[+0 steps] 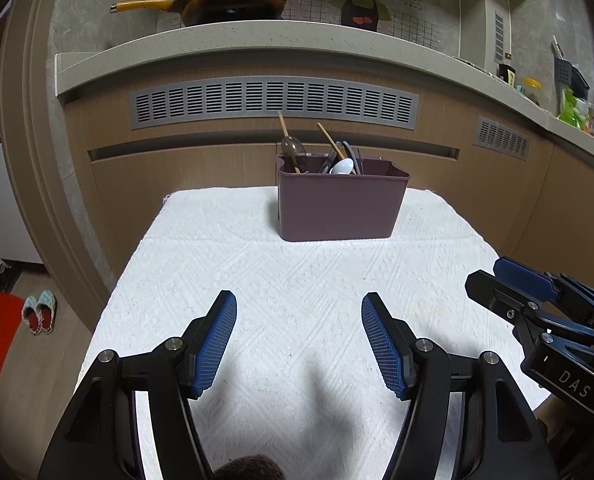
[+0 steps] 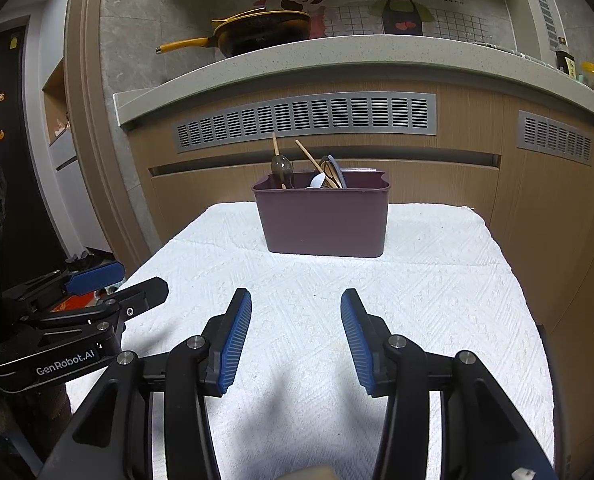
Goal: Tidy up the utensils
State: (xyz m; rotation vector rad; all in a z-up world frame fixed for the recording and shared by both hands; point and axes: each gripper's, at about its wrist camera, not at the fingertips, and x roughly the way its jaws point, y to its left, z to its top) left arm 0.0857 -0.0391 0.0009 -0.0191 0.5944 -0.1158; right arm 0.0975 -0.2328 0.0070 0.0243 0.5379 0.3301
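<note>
Utensils Standing in the Far Bin, Both Grippers Hanging Back Empty

Utensils [image 1: 321, 156] are sticking up out of a maroon plastic bin [image 1: 339, 208] that is sitting at the far end of a white textured cloth [image 1: 297, 280], close to the brown cabinet front [image 1: 217, 168] behind it. Two wooden handles are leaning up and to the left, a dark ladle-like bowl is showing at the bin's left end, and a white spoon bowl with some dark loops is bunching near the middle. Their long axes are running roughly upright, tilting a little, so any grasp is probably having to come from above or from the near side over the rim.

The bin is lying straight ahead of both pairs of jaws, well apart from them, with bare cloth in between. No loose utensil is showing on the cloth in either view.

The left gripper [image 1: 299, 300] is hovering over the near part of the cloth with its blue pads spread wide and nothing between them. The right gripper [image 2: 295, 296] is sitting just beside it, jaws also parted and empty, though a little less widely. From the right wrist view the bin is appearing dead centre; from the left view it is sitting slightly right of centre, so the right hand is looking marginally better lined up, though neither is clearly nearer.
</note>
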